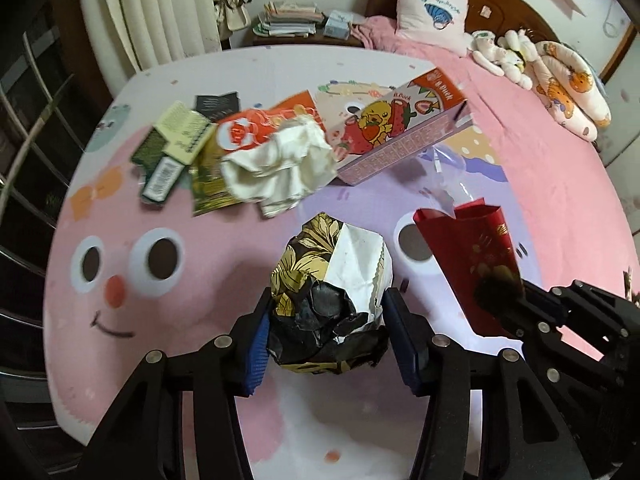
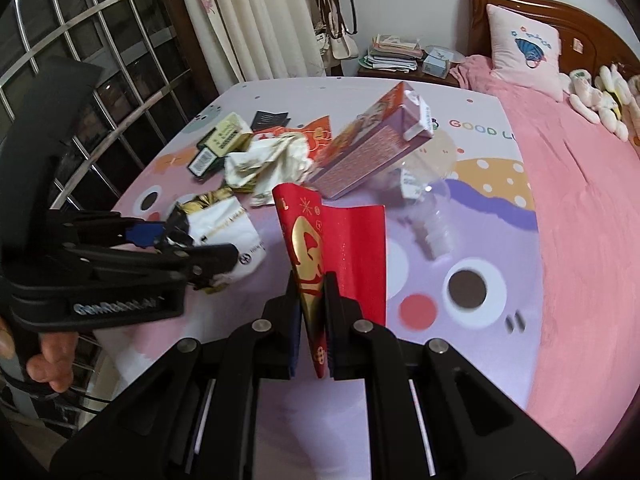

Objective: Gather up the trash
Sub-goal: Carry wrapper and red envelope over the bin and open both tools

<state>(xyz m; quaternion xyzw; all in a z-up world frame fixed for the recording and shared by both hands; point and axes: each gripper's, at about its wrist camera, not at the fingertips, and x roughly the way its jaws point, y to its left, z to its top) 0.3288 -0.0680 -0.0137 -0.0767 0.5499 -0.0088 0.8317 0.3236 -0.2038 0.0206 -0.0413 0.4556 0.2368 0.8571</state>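
Clamped between the blue pads of the left gripper (image 1: 326, 330) was a crumpled wrapper (image 1: 332, 296), black, gold and white, its bulk bulging above the fingers so that the jaws stood partly apart around it. Held that way it hung clear of the cartoon-printed mat (image 1: 120, 320), ready, I judge, to be carried off as trash. Beside it the right gripper (image 2: 313, 320) was closed tight on a red envelope (image 2: 344, 248); thin paper let the jaws nearly meet, and the envelope stood upright, pinched at its lower edge. Farther out, the uncollected litter lay bunched on the mat: a wad of white paper (image 1: 280, 168), green and cream cartons (image 1: 176, 148), a strawberry-duck box (image 1: 400, 132) tilted over a clear plastic bottle (image 2: 432, 216). Beyond lay a pink bed (image 1: 540, 160).
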